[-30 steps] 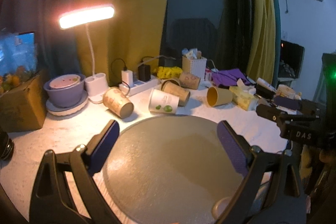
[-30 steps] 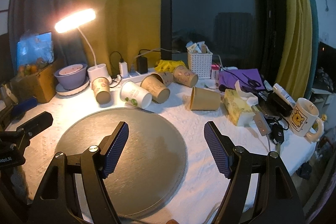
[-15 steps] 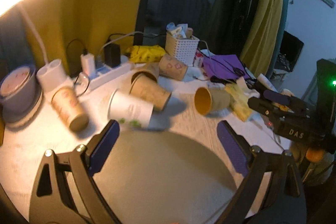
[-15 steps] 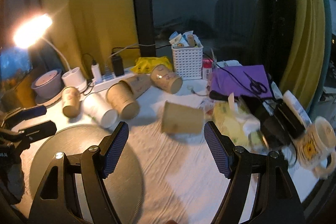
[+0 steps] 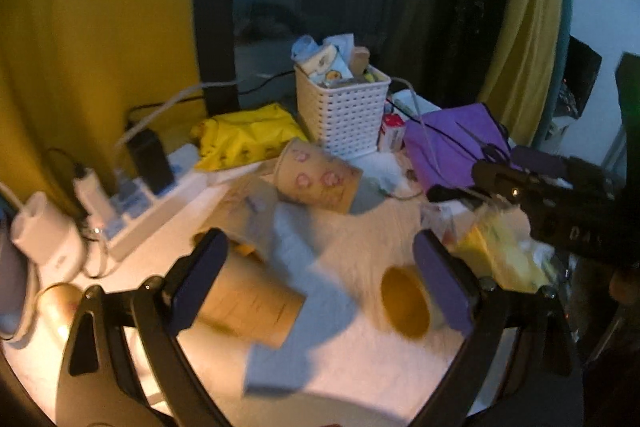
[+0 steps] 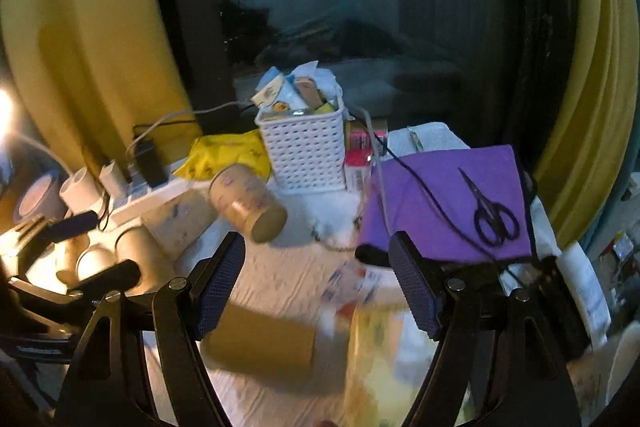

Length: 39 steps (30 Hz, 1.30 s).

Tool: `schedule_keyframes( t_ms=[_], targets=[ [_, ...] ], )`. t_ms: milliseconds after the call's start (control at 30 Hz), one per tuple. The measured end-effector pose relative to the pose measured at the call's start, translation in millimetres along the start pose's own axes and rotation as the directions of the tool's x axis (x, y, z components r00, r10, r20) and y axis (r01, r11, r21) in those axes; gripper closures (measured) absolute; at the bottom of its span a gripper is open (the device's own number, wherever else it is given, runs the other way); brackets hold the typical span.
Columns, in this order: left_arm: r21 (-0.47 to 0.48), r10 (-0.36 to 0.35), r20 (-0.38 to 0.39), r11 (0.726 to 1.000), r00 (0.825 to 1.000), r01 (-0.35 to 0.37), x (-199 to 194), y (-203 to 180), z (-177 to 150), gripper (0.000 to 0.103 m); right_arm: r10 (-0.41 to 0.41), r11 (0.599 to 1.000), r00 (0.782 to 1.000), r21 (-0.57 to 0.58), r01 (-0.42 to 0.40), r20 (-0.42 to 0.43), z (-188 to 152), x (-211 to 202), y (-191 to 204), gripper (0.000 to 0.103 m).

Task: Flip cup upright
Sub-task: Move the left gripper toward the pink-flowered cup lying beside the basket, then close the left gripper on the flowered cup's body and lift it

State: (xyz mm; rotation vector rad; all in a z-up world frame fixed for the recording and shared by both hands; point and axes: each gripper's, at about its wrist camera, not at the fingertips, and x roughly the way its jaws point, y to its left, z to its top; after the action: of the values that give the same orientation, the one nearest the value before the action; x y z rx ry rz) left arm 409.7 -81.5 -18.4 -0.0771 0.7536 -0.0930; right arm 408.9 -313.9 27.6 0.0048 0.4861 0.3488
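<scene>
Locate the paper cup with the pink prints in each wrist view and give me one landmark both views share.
Left wrist view: the pink-printed paper cup lies on its side just above centre, right below and left of the white basket.
Right wrist view: the same cup lies on its side left of centre, base toward the camera, below-left of the basket.
Shared landmark: the white perforated basket, with the purple cloth to its right.
</scene>
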Motion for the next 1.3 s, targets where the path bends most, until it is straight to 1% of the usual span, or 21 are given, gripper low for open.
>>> schedule_keyframes(
  t_ms=[67,167,233,267,300,367,433,500,633,700,800,933,1000,1067,1167,1233,1300],
  targets=[
    [-0.027,-0.016,-0.014,1.0,1.0,0.016,14,0,11,0.008,-0.003,1.0,1.0,0.004,0.003,-0.008,7,7,-5,0.026],
    [-0.11,-0.043,-0.061,0.993,0.997,0.036,40,6,26,0.008,-0.007,1.0,1.0,0.005,0.007,-0.024,14,15,-11,0.026],
    [-0.172,-0.052,-0.093,0.984,0.994,0.035,60,13,33,0.008,-0.008,1.0,0.999,-0.003,0.008,-0.04,19,23,-15,0.026],
    [-0.2,-0.057,-0.108,0.979,0.993,0.034,67,16,35,0.008,-0.006,1.0,0.999,-0.001,0.006,-0.05,21,27,-16,0.026],
    [-0.249,-0.075,-0.129,0.968,0.989,0.041,79,22,38,0.008,0.003,1.0,0.998,0.005,-0.003,-0.066,23,33,-19,0.026],
    [-0.302,-0.094,-0.146,0.952,0.985,0.046,93,27,42,0.008,0.03,0.999,0.995,0.018,-0.029,-0.099,26,44,-24,0.026],
    [-0.343,-0.089,-0.171,0.939,0.981,0.026,109,31,47,0.008,0.037,0.999,0.993,0.027,-0.034,-0.115,30,53,-27,0.026],
    [-0.37,-0.085,-0.197,0.929,0.977,0.007,121,33,49,0.009,0.037,0.999,0.993,0.032,-0.034,-0.112,32,55,-31,0.026],
    [-0.358,-0.044,-0.212,0.933,0.976,-0.036,134,28,56,0.009,0.044,0.998,0.994,0.045,-0.04,-0.1,35,56,-35,0.026],
    [-0.344,-0.015,-0.24,0.936,0.971,-0.071,145,26,60,0.009,0.045,0.998,0.994,0.047,-0.041,-0.098,35,56,-36,0.026],
    [-0.303,0.025,-0.252,0.947,0.967,-0.103,156,21,63,0.009,0.049,0.998,0.994,0.045,-0.045,-0.093,35,55,-37,0.026],
    [-0.24,0.058,-0.262,0.963,0.963,-0.123,165,12,61,0.009,0.051,0.998,0.994,0.043,-0.047,-0.092,35,54,-37,0.026],
    [-0.203,0.068,-0.254,0.972,0.965,-0.122,165,5,59,0.009,0.052,0.998,0.995,0.04,-0.049,-0.09,34,53,-36,0.026],
    [-0.192,0.059,-0.255,0.975,0.965,-0.111,165,1,57,0.009,0.052,0.998,0.995,0.037,-0.049,-0.085,33,51,-35,0.026],
    [-0.174,0.066,-0.254,0.978,0.965,-0.113,164,-10,54,0.01,0.057,0.998,0.995,0.038,-0.054,-0.084,30,47,-34,0.026],
    [-0.163,0.041,-0.257,0.983,0.965,-0.086,168,-22,50,0.01,0.059,0.997,0.995,0.045,-0.055,-0.083,28,45,-36,0.026],
    [-0.147,0.021,-0.248,0.987,0.968,-0.059,169,-30,49,0.014,0.058,0.997,0.995,0.05,-0.054,-0.081,27,41,-37,0.026]
  ],
)
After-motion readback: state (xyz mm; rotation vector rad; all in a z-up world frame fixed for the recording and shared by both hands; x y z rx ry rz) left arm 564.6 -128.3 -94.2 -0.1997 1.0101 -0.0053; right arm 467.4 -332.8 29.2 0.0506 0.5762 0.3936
